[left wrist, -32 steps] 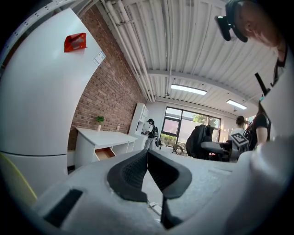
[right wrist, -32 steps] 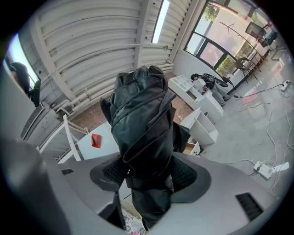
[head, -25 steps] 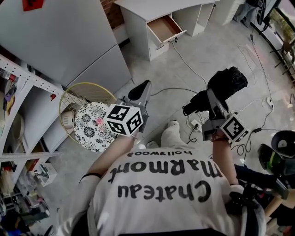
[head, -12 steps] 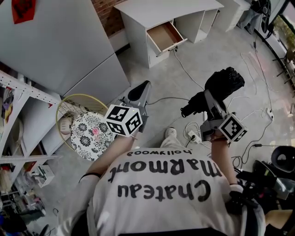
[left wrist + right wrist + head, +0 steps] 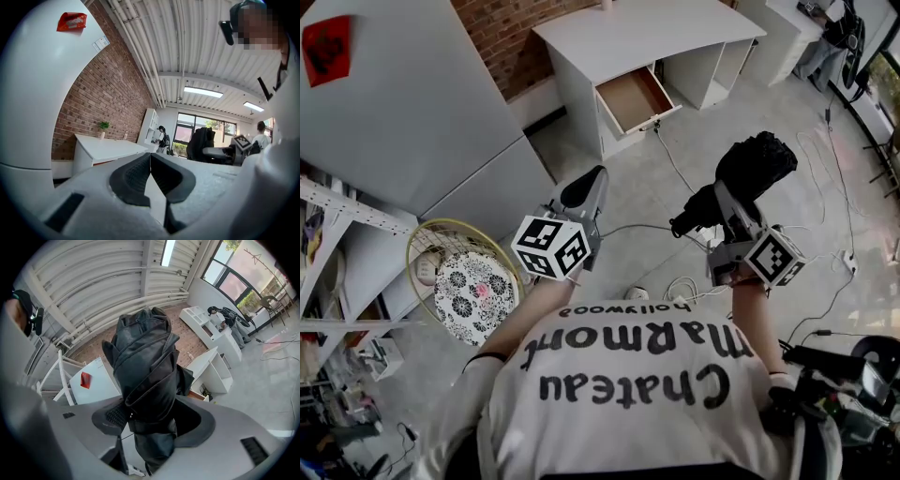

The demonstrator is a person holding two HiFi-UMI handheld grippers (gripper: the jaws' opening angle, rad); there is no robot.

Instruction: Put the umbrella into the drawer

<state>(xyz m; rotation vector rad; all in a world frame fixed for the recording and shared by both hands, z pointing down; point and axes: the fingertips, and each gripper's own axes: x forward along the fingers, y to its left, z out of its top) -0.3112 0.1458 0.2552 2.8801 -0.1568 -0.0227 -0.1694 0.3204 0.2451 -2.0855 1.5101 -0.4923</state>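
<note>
A folded black umbrella is held upright in my right gripper, whose jaws are shut on its lower part. My left gripper is held out ahead of the person at the left, shut, with its pads together and nothing between them. The open drawer sticks out of a white desk at the far side of the room, well away from both grippers. Its wooden inside looks bare.
A large grey cabinet stands at the left with a white shelf rack beside it. A round wire basket holds a patterned thing. Cables and a power strip lie on the concrete floor. A brick wall backs the desk.
The view has shifted forward: the desk and its open drawer sit lower and nearer in the picture. Both grippers keep their hold and pose.
</note>
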